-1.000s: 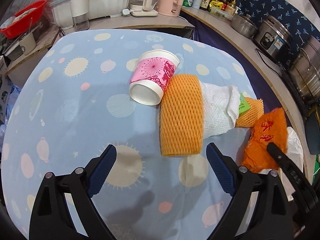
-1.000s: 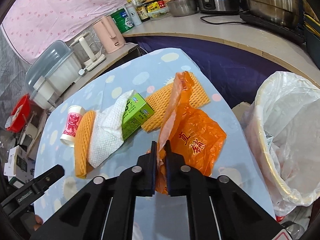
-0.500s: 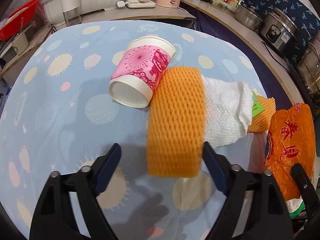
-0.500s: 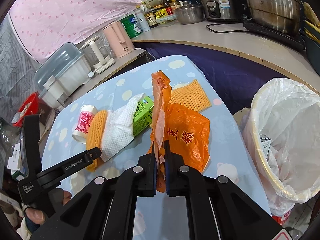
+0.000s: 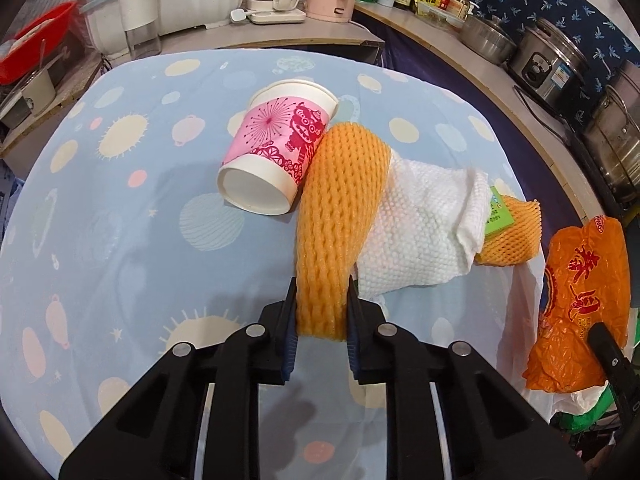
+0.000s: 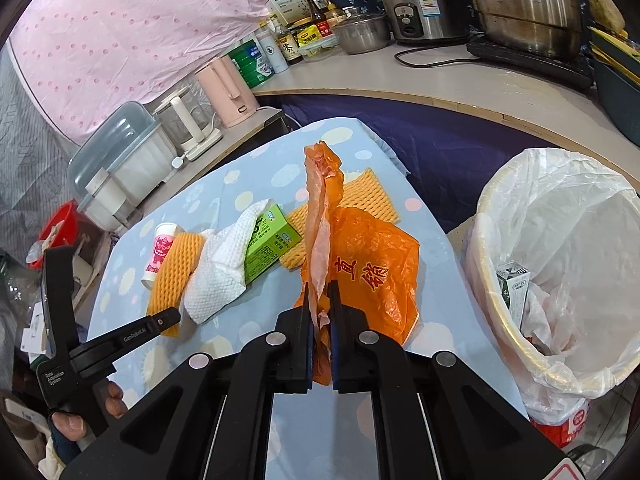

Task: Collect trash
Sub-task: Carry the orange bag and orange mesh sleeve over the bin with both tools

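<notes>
My left gripper point(image 5: 321, 312) is shut on the near end of an orange foam net sleeve point(image 5: 340, 216) on the table; the sleeve also shows in the right wrist view point(image 6: 172, 276). A pink paper cup point(image 5: 276, 156) lies on its side against the sleeve. A white paper towel point(image 5: 420, 232) drapes over a green carton point(image 6: 268, 248). A second foam net point(image 6: 368, 196) lies beyond. My right gripper point(image 6: 320, 320) is shut on an orange plastic bag point(image 6: 372, 268), held above the table's right edge.
A bin lined with a white bag point(image 6: 560, 264) stands to the right of the table, holding a carton point(image 6: 514, 284). A counter with pots point(image 6: 520, 4), bottles and a pink kettle point(image 6: 228, 92) runs behind. The blue patterned tablecloth point(image 5: 120, 200) covers the table.
My left gripper moved forward and shut on the orange foam sleeve. My right gripper lifted the orange bag higher above the table.
</notes>
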